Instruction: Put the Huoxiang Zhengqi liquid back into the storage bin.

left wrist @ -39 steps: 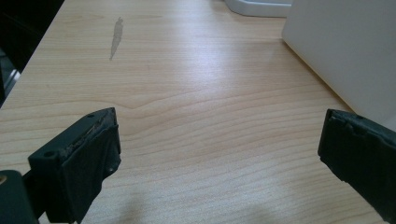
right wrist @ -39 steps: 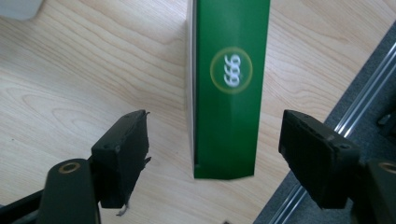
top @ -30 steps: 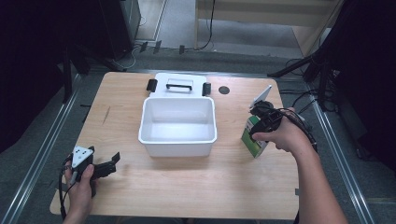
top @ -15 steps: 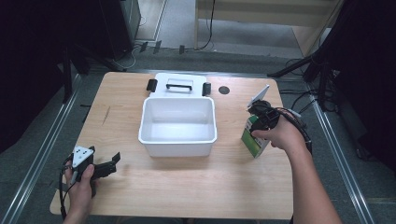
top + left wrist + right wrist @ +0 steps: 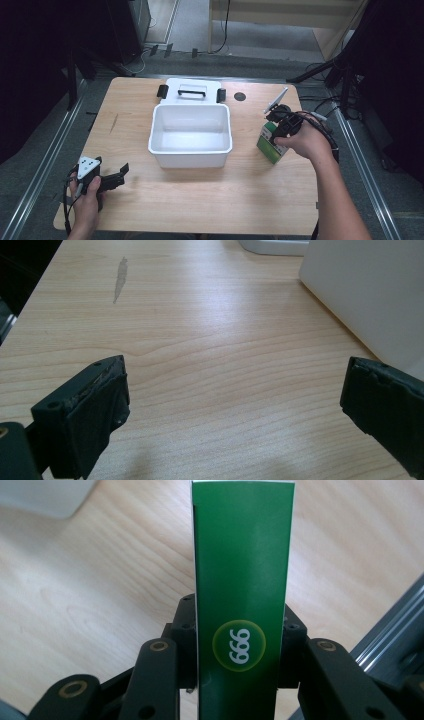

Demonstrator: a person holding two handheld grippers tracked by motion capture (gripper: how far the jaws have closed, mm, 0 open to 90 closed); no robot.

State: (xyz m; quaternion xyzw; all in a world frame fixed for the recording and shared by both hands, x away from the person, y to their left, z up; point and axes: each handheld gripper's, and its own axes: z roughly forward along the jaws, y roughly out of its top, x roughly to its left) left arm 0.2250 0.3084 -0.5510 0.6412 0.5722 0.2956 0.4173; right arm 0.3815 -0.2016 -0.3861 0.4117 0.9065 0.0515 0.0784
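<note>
On the right side of the wooden table [image 5: 200, 200], just beside the white bin [image 5: 190, 134], the right gripper [image 5: 278, 134] has its jaws clamped on a green box [image 5: 268, 142]; they have just been closing, and the right gripper view shows the narrow green carton [image 5: 242, 595] pinched between the two black pads, standing upright along them. The step in hand looks like the pick itself: the grasp is made, though from the high view it is hard to tell whether the box is resting on the wood or is lifted clear of it. The next move probably calls for a lift high enough to pass the bin's right wall, then a carry leftward over the open cavity before letting go. Behind the bin lies its white lid [image 5: 191, 91] with a black handle, out of the path, and a small dark round mark [image 5: 240, 96] sits on the table beyond the box. At the near left corner the left gripper [image 5: 119, 176] rests low on the table with its jaws wide apart and nothing between them, well apart from the work.
</note>
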